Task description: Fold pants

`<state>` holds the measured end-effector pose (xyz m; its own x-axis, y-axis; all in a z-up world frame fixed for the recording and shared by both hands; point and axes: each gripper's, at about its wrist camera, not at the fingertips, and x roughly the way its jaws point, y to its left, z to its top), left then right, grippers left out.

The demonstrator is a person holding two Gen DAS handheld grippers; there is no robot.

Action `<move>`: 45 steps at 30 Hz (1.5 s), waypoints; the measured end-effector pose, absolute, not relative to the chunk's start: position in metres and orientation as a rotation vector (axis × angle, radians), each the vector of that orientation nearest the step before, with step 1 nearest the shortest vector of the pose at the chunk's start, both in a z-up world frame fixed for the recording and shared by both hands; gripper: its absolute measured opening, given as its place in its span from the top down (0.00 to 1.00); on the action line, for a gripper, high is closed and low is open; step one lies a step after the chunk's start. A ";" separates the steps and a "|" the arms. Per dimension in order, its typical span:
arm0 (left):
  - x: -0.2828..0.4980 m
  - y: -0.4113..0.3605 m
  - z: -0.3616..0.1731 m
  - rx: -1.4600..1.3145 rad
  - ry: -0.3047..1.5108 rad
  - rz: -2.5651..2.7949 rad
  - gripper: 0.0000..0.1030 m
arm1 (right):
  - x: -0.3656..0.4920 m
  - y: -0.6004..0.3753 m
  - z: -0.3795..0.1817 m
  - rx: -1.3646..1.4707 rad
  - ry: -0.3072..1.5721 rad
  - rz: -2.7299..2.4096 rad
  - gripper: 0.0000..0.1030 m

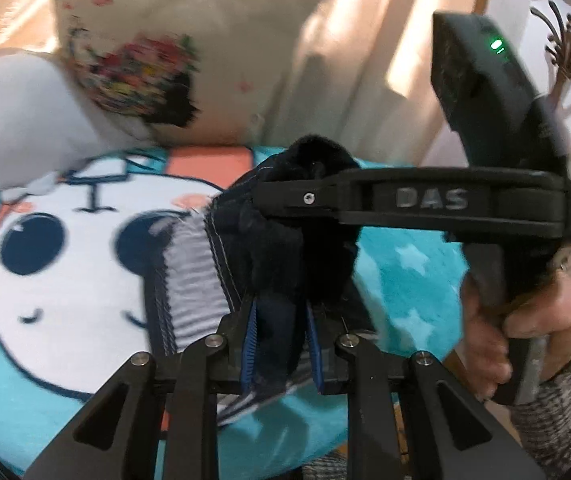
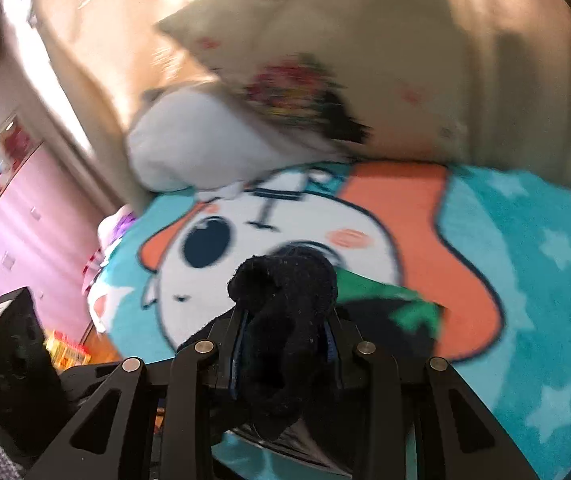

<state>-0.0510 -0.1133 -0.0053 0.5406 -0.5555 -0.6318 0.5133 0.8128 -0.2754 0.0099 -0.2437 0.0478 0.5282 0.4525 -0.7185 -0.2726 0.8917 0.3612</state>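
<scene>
Dark navy pants [image 1: 285,240] made of soft, fuzzy fabric are bunched up and lifted above a bed. Their outer side shows pale stitched seams, and a grey-and-white striped lining or panel [image 1: 193,280] hangs at the left, spread in folds. The cloth rises in a crumpled mound with a rounded, fleecy top. In the right wrist view the same pants [image 2: 285,300] appear as a nearly black, lumpy wad standing upright, with more dark cloth trailing down and to the right beneath it. Motion blur hides the finer details.
</scene>
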 end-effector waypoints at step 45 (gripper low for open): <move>-0.069 -0.017 0.007 -0.042 0.700 -0.044 0.34 | -0.073 -0.317 -0.001 0.550 0.658 0.306 0.26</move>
